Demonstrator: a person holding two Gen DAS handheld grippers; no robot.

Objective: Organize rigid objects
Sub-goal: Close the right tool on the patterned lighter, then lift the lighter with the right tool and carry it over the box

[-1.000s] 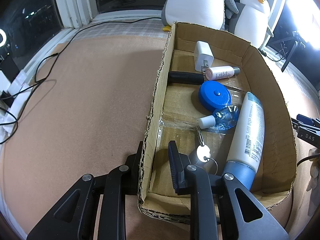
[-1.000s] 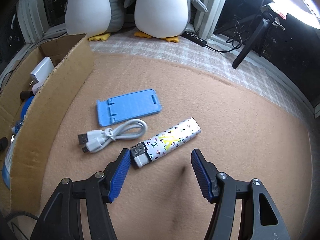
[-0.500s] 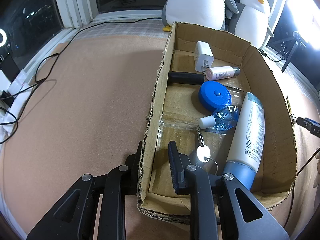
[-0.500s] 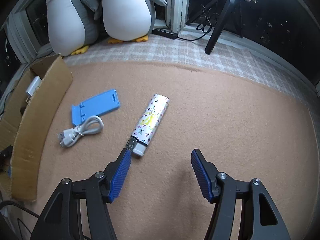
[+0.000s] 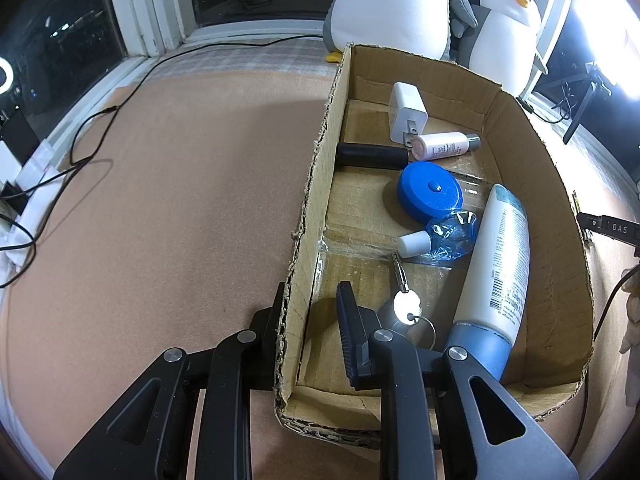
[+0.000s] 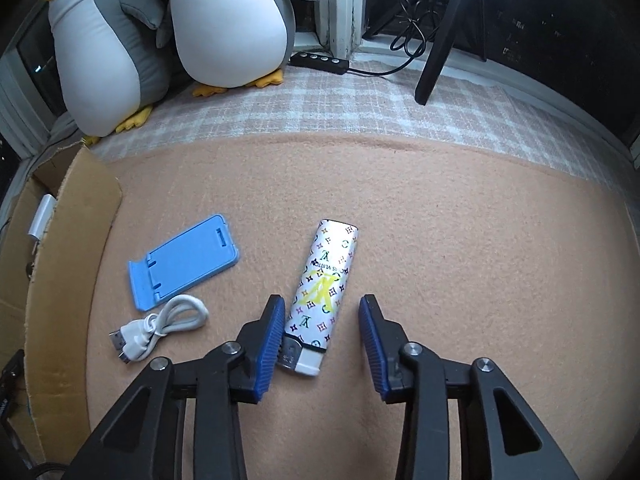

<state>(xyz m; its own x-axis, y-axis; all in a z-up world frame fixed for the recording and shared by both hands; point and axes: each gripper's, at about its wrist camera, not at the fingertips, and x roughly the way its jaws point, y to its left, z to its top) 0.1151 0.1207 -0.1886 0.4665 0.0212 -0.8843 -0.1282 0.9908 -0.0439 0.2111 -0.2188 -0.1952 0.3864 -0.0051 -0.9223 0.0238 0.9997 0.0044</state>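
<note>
In the right wrist view my right gripper [image 6: 322, 328] is open, its blue pads on either side of the near end of a white patterned lighter [image 6: 322, 288] lying on the tan mat. A blue phone stand [image 6: 182, 266] and a coiled white USB cable [image 6: 160, 326] lie to its left. In the left wrist view my left gripper [image 5: 310, 312] straddles the left wall of the cardboard box [image 5: 316, 184], one finger outside and one inside, pinching the wall. The box holds a white lotion bottle [image 5: 498, 268], blue round case [image 5: 430, 192], white charger [image 5: 408, 112], small pink-white tube [image 5: 442, 146], black cylinder [image 5: 372, 156], keys [image 5: 406, 300].
Two plush penguins [image 6: 168, 36] stand at the mat's far edge by the window. A black tripod [image 6: 438, 44] and a power strip [image 6: 320, 60] sit behind the checked cloth. Cables [image 5: 80, 140] trail on the mat left of the box.
My right gripper has swung and moved forward so the lighter now lies lengthwise between its pads. The left gripper and box have not moved.
</note>
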